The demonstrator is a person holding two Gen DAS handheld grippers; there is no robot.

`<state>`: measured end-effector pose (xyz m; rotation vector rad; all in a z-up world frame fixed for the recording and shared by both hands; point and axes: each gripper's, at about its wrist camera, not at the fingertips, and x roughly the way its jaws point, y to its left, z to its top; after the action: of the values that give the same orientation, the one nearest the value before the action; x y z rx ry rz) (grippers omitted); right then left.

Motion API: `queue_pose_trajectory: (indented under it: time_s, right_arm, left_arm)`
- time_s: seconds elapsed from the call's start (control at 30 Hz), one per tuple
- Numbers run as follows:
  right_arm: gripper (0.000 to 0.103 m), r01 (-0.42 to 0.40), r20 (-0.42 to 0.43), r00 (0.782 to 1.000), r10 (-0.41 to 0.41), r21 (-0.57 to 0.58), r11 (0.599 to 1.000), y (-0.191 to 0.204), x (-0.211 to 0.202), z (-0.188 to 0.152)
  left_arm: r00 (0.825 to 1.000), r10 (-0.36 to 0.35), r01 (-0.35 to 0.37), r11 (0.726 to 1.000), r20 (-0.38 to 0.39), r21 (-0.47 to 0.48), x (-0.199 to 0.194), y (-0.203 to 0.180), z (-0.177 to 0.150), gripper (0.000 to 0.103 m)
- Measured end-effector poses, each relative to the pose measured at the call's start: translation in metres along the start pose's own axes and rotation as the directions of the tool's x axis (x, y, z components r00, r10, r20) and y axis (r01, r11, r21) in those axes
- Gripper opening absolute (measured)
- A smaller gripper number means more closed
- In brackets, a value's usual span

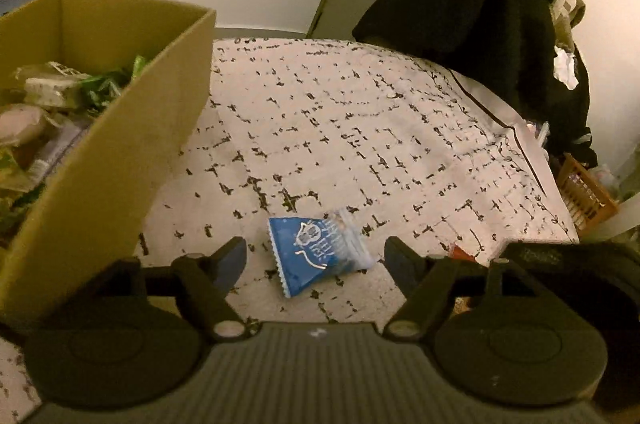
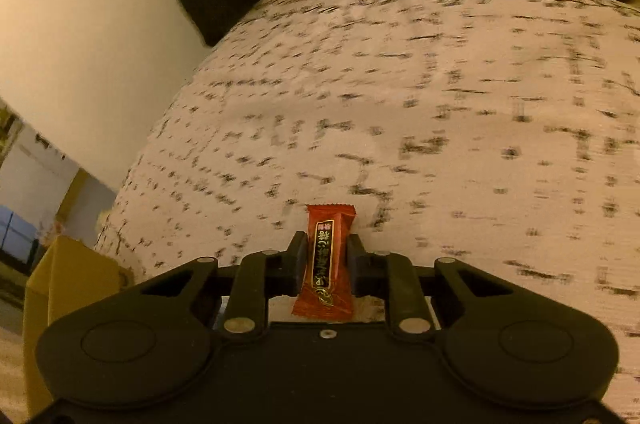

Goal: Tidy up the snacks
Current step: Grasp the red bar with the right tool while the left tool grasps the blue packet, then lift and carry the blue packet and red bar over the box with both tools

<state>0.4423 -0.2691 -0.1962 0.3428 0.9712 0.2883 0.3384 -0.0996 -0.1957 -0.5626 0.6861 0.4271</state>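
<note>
The red snack bar (image 2: 329,264) stands pinched lengthwise between the pads of the right gripper (image 2: 327,256), above the patterned tablecloth (image 2: 440,104). The blue snack packet (image 1: 318,254) lies flat on the cloth, between the spread fingers of the left gripper (image 1: 316,258); nothing is gripped there. Just to the left stands the cardboard box (image 1: 132,152), already holding assorted snacks.

Step in hand, by judgement: collecting loose snacks for the box. Next, the left jaws must descend and close on the packet; the right must carry its bar boxward.

Only the left view shows the box contents and the packet; the right view shows only a corner of the box.
</note>
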Motion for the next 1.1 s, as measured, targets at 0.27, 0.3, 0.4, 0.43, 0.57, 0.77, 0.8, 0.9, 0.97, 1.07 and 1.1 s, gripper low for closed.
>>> queue_pose_trajectory:
  time_s: [0.27,0.3,0.4,0.43,0.57,0.77,0.8,0.9,0.97,1.07,1.1]
  right_arm:
    - [0.021,0.074,0.025,0.997,-0.073,-0.044,0.996,0.004,0.003,-0.007]
    - [0.021,0.086,0.027,0.996,-0.084,-0.061,0.994,0.007,0.004,-0.008]
    - [0.021,0.102,0.031,0.995,-0.099,-0.078,0.992,0.010,0.004,-0.008]
    - [0.021,0.104,0.031,0.994,-0.102,-0.083,0.991,0.011,0.005,-0.008]
    - [0.021,0.118,0.037,0.993,-0.114,-0.104,0.988,0.014,0.002,-0.010]
    - [0.020,0.107,0.045,0.994,-0.104,-0.083,0.991,0.017,-0.004,-0.014]
    - [0.020,0.103,0.046,0.994,-0.100,-0.078,0.992,0.017,-0.005,-0.015]
    - [0.020,0.087,0.053,0.995,-0.084,-0.060,0.994,0.016,-0.010,-0.015]
    - [0.020,0.086,0.063,0.995,-0.082,-0.060,0.994,0.019,-0.015,-0.015]
    - [0.020,0.080,0.083,0.994,-0.074,-0.074,0.994,0.024,-0.025,-0.016]
    - [0.020,0.074,0.088,0.994,-0.067,-0.074,0.995,0.026,-0.027,-0.016]
  left_arm:
    - [0.998,0.067,-0.065,0.991,-0.019,0.115,0.017,-0.020,-0.006,0.073]
    - [0.997,0.073,-0.070,0.990,-0.017,0.118,0.017,-0.020,-0.006,0.073]
    - [0.995,0.101,-0.096,0.985,-0.023,0.147,0.021,-0.024,-0.006,0.070]
    - [0.993,0.112,-0.107,0.981,-0.026,0.165,0.023,-0.027,-0.007,0.070]
    - [0.988,0.153,-0.143,0.963,-0.025,0.228,0.026,-0.036,-0.010,0.061]
    - [0.990,0.137,-0.125,0.959,-0.031,0.253,0.019,-0.030,-0.005,0.020]
    - [0.991,0.128,-0.116,0.958,-0.031,0.262,0.016,-0.030,-0.004,0.015]
    - [0.995,0.096,-0.087,0.957,-0.017,0.275,0.005,-0.028,-0.002,0.009]
    - [0.997,0.074,-0.071,0.955,0.003,0.286,-0.004,-0.028,0.000,0.009]
    - [0.999,0.046,-0.047,0.961,0.010,0.274,-0.015,-0.027,0.006,0.009]
    - [0.999,0.039,-0.042,0.962,0.013,0.271,-0.018,-0.026,0.008,0.009]
